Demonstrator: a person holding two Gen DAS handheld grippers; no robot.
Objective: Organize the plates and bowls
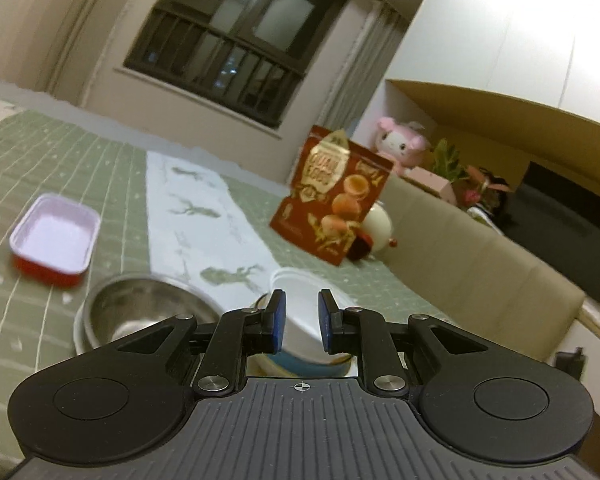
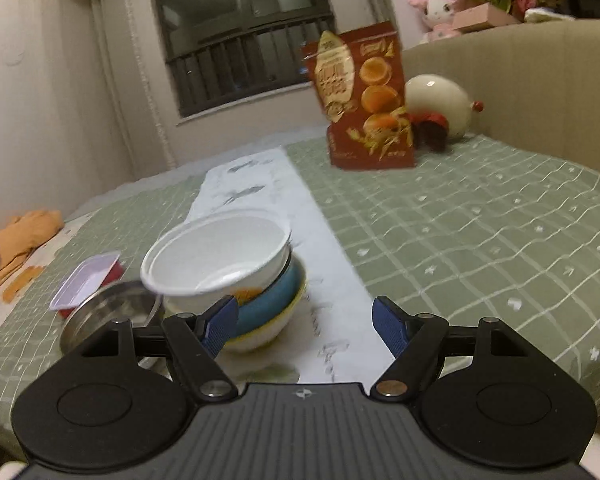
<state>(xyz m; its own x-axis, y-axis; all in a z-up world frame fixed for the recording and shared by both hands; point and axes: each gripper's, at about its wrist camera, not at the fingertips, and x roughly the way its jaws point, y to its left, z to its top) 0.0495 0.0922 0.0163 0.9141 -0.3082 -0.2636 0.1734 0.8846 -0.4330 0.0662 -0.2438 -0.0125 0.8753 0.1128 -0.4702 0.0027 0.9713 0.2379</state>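
Observation:
A white bowl (image 2: 216,252) sits tilted on top of a stack, over a blue bowl (image 2: 276,296) and a yellow-rimmed white bowl (image 2: 268,332). The stack stands on the white table runner (image 2: 260,184). In the left wrist view the white bowl (image 1: 312,280) shows through the narrow gap of my left gripper (image 1: 302,300), which is shut with nothing pinched. A steel bowl (image 1: 140,312) stands just left of the stack. My right gripper (image 2: 304,324) is open over the runner, right of the stack, with nothing between its fingers.
A red tray (image 1: 56,236) with a pale inside lies on the green checked cloth (image 2: 480,220) at the left. A red snack bag (image 2: 368,100) and a white round ornament (image 2: 436,104) stand at the far side. A beige seat back (image 1: 480,264) borders the right.

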